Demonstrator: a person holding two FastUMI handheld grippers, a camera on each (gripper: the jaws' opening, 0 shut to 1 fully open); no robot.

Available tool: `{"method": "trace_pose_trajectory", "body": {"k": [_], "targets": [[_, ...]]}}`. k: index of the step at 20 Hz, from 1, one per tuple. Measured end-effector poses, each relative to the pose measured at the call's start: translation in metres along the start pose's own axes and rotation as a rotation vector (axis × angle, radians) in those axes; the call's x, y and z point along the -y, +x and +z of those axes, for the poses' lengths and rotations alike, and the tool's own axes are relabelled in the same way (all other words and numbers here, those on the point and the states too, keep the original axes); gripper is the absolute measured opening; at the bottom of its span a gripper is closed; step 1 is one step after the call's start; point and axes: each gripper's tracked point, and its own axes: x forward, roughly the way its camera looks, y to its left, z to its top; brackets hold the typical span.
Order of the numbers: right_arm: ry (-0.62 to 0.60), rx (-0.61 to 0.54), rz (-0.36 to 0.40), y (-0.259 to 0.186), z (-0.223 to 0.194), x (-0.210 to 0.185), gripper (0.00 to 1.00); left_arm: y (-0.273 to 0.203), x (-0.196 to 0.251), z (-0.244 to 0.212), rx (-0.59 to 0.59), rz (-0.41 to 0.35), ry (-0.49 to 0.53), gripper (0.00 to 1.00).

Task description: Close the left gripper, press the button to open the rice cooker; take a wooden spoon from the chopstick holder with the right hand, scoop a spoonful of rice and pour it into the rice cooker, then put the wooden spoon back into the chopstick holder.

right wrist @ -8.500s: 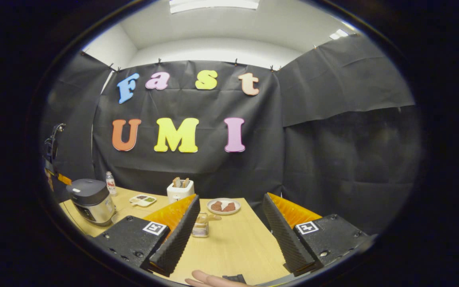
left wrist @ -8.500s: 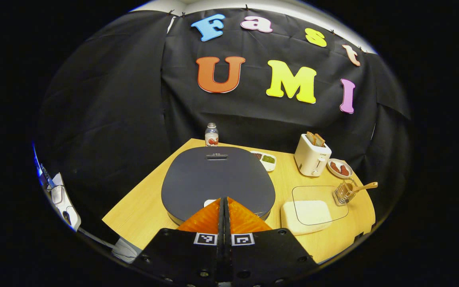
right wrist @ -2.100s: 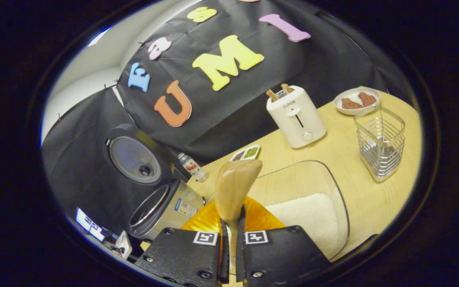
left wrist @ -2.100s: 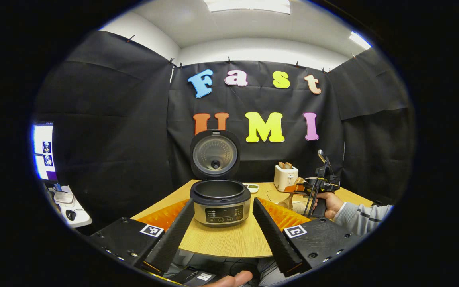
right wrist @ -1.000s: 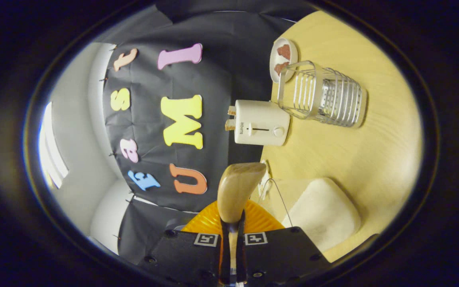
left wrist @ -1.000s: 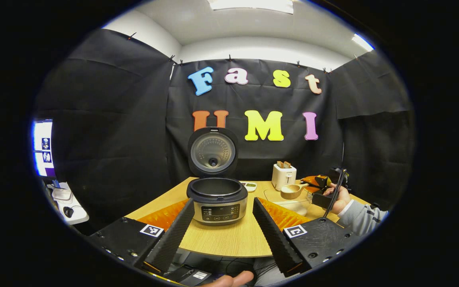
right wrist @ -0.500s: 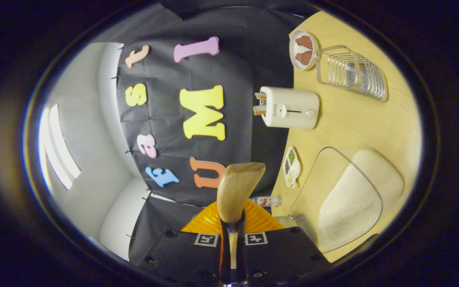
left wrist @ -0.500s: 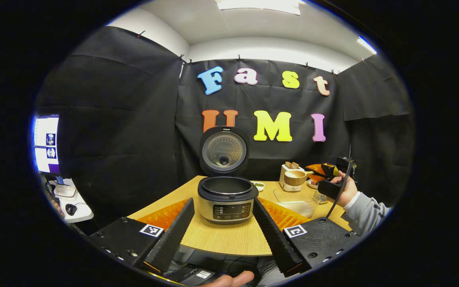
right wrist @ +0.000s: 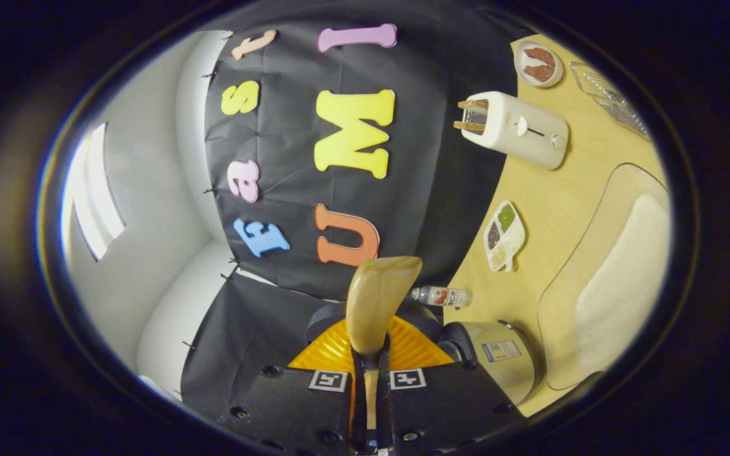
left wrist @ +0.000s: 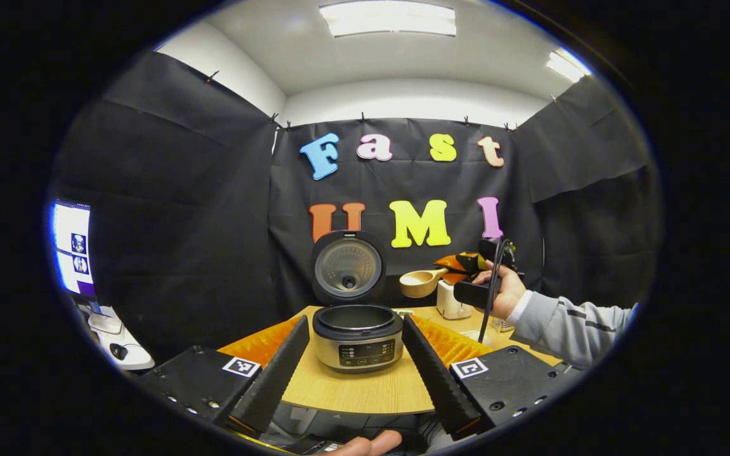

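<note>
Fingers of right gripper pinched tight on wooden spoon handle; bowl held up beside the open lid, just right of rice cooker. Left gripper wide open, empty. Pour well: keep bowl level, centre over pot, then roll slowly.

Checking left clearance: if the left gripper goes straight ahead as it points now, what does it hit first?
Most likely the open rice cooker, which sits centred between the open left gripper fingers. Depth is unclear.
</note>
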Motion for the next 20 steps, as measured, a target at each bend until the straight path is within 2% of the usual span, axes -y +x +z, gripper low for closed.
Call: {"method": "trace_pose_trajectory", "body": {"k": [5, 8, 10, 13, 15, 19, 20], "targets": [[-0.203, -0.028, -0.093, 0.037, -0.018, -0.011, 0.11, 0.002, -0.006, -0.008, -0.021, 0.009, -0.007, 0.94], [-0.33, -0.021, -0.112, 0.054, -0.029, -0.028, 0.11, 0.003, -0.015, -0.016, -0.038, 0.029, -0.042, 0.94], [-0.442, -0.019, -0.124, 0.065, -0.037, -0.036, 0.11, 0.002, -0.019, -0.02, -0.051, 0.031, -0.07, 0.94], [-0.686, -0.035, -0.093, 0.075, -0.052, -0.049, 0.11, 0.0, -0.023, -0.024, -0.056, 0.036, -0.084, 0.95], [-0.824, -0.016, -0.119, 0.079, -0.053, -0.045, 0.11, -0.002, -0.028, -0.025, -0.054, 0.036, -0.089, 0.95], [-0.928, -0.03, -0.136, 0.08, -0.073, -0.036, 0.11, -0.004, -0.04, -0.026, -0.049, 0.05, -0.103, 0.94], [-0.948, -0.029, -0.139, 0.08, -0.075, -0.036, 0.08, -0.004, -0.041, -0.027, -0.05, 0.051, -0.11, 0.94]]}}
